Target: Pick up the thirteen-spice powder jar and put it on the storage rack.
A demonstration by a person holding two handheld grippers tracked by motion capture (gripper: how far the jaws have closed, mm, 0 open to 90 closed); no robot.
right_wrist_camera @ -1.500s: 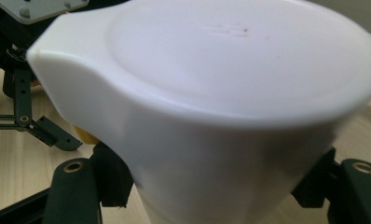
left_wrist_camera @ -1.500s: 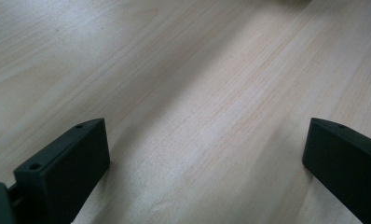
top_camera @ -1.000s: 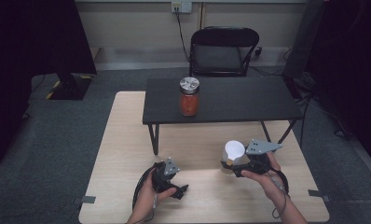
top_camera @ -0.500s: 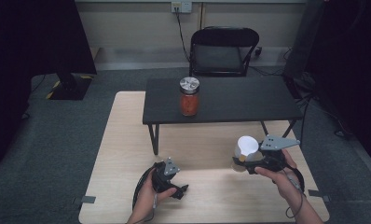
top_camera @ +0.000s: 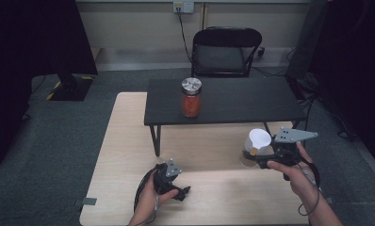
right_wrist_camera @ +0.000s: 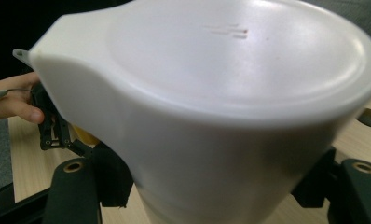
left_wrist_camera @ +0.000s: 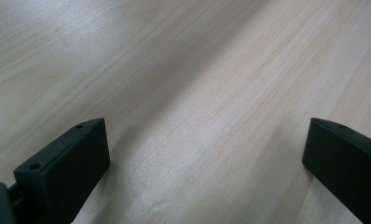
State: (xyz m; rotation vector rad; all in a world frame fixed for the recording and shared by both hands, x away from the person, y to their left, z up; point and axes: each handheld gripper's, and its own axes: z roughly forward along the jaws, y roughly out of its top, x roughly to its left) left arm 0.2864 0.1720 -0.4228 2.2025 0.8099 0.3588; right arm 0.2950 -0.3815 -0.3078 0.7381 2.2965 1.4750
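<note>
The right gripper (top_camera: 255, 154) clasped a white lidded cup (top_camera: 259, 140) above the wooden table (top_camera: 129, 141), seemingly mid-carry. The left gripper (top_camera: 178, 190) rested released; next likely called for setting the cup down upright

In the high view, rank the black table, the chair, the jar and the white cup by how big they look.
1. Black table, the largest by far.
2. Chair, though it stands farther back.
3 and 4. Jar and white cup look alike; the cup sits nearer the camera, in the right gripper, so they stay unranked.
</note>
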